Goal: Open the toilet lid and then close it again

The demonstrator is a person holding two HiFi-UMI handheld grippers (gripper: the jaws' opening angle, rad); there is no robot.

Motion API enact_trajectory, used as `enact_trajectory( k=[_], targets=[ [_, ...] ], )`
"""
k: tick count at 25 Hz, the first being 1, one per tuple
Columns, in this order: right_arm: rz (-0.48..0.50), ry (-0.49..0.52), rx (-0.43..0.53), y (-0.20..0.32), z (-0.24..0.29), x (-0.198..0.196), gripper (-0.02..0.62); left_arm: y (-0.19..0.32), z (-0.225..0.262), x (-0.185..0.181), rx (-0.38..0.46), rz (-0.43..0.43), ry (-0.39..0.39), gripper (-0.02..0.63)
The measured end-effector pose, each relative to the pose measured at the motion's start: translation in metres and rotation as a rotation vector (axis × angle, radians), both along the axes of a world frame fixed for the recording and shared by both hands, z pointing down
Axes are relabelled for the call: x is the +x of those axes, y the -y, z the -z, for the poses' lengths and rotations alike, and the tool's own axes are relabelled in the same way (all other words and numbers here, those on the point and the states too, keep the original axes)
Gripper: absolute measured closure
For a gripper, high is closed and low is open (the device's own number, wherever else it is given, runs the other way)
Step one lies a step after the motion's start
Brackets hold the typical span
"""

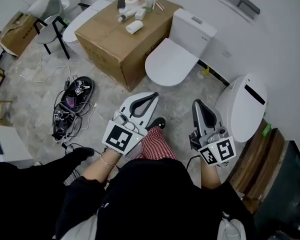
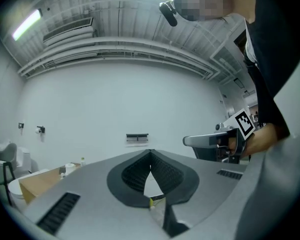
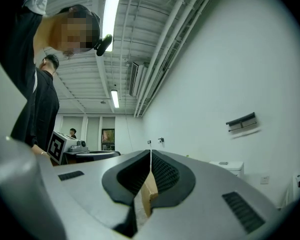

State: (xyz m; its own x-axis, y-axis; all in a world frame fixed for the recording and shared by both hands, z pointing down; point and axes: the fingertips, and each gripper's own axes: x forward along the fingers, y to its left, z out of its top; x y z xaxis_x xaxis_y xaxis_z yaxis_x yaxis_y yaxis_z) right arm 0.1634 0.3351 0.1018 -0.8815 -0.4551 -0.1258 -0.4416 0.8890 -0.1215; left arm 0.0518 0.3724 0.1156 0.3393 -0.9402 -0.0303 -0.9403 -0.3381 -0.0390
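**White plastic ahead: a person is facing a closed toilet, both grippers idle.**

Nearest the camera, the left gripper (image 1: 152, 97) and the right gripper (image 1: 197, 104) are each pointing forward with jaws pressed together on nothing. They are carrying only square black-and-white markers, and no brand or wording is showing legibly anywhere. Just right of the right gripper, a second toilet (image 1: 245, 109) is standing shut. Farther on, well apart from both grippers, the toilet lid (image 1: 171, 64) is lying flat on its bowl beside a cardboard box (image 1: 115, 39). The lid is looking like smooth, rigid, fairly light plastic, hinged at the tank side and likely slippery. Its front lip, farthest from the hinge, is probably offering the best hold, and lowering it gently is looking wise to avoid a slam.
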Motion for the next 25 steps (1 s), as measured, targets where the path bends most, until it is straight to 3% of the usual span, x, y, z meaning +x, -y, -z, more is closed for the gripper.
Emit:
enact_trajectory(
  k=[16, 25],
  targets=[
    [-0.019, 0.001, -0.011, 0.054, -0.007, -0.031, 0.575, 0.053, -0.007, -0.04, -0.001, 0.028, -0.018, 0.603],
    [-0.027, 0.026, -0.013, 0.101, -0.01, -0.033, 0.575, 0.104, -0.01, -0.027, -0.011, -0.044, 0.022, 0.603]
  ],
)
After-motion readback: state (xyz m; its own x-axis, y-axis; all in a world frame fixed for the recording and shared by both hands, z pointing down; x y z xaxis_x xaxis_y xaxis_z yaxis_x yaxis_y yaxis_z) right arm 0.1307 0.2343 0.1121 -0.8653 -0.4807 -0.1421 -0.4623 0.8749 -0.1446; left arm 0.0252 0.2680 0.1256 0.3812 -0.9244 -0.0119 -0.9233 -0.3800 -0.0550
